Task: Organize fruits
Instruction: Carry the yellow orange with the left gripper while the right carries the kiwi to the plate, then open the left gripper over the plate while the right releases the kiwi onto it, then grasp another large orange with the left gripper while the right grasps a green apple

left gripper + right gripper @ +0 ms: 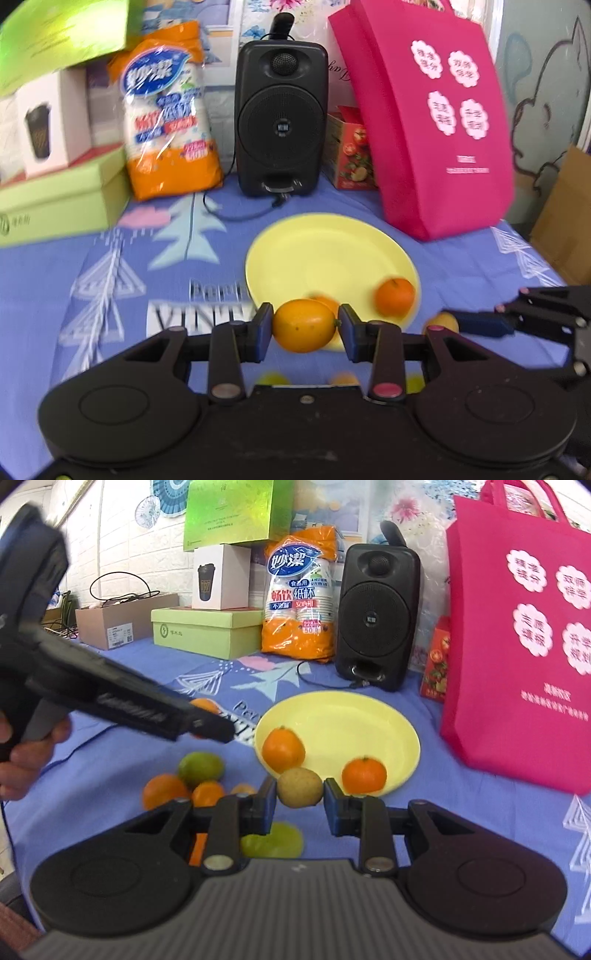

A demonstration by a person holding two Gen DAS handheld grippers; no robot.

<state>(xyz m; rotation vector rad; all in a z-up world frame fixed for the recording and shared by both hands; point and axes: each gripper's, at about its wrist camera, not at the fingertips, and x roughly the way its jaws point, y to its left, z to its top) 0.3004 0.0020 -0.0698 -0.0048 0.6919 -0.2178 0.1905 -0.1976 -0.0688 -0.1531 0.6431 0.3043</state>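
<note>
Both tools are matte black. The left gripper (304,326) has blue finger pads (264,332), round side discs and silver and pink screw caps. The right gripper (300,803) matches, with a grey ribbed base. The bare-skinned left hand (26,753) grips a handle bearing white lettering.

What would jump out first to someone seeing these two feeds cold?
Both grippers are loaded: the left gripper pinches a yellow-orange fruit, the right gripper a brownish-green fruit, both near the yellow plate, which already holds two oranges. Behind it stand a hot-pink tote bag and a black speaker.
</note>
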